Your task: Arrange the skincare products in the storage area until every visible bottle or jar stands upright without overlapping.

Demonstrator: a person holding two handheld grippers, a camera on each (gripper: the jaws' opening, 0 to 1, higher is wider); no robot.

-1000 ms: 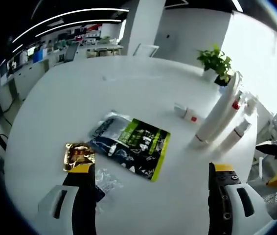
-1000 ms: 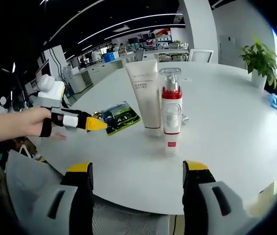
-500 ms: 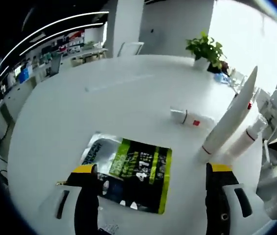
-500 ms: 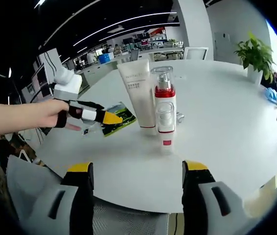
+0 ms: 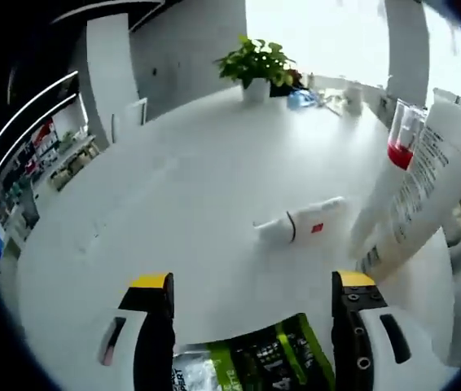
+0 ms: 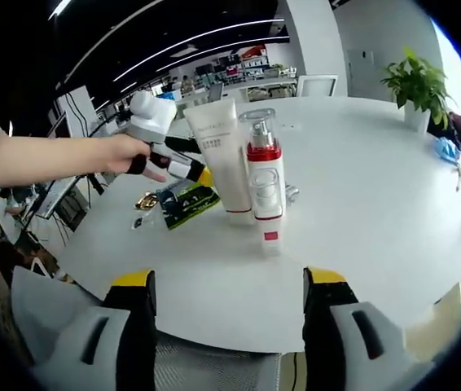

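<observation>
A small white bottle (image 5: 300,226) with a red mark lies on its side on the round white table (image 5: 173,187), straight ahead of my left gripper (image 5: 252,281), which is open and empty. Right of it stand a tall white tube (image 5: 426,187) and a clear pump bottle (image 5: 401,138) with a red collar. In the right gripper view the tube (image 6: 214,159) and pump bottle (image 6: 263,183) stand upright side by side, with the lying bottle (image 6: 291,193) partly hidden behind them. My right gripper (image 6: 229,277) hangs open off the table's near edge. A hand holds the left gripper (image 6: 177,167) beside the tube.
A green and black packet (image 5: 255,362) lies under my left jaws; the packet (image 6: 186,199) has a gold sachet (image 6: 145,199) beside it. A potted plant (image 5: 255,61) stands at the table's far edge. A white chair (image 6: 316,85) sits behind the table.
The left gripper has moved forward over the packet toward the lying bottle and the tube. The right gripper has stayed almost still; both remain open.
</observation>
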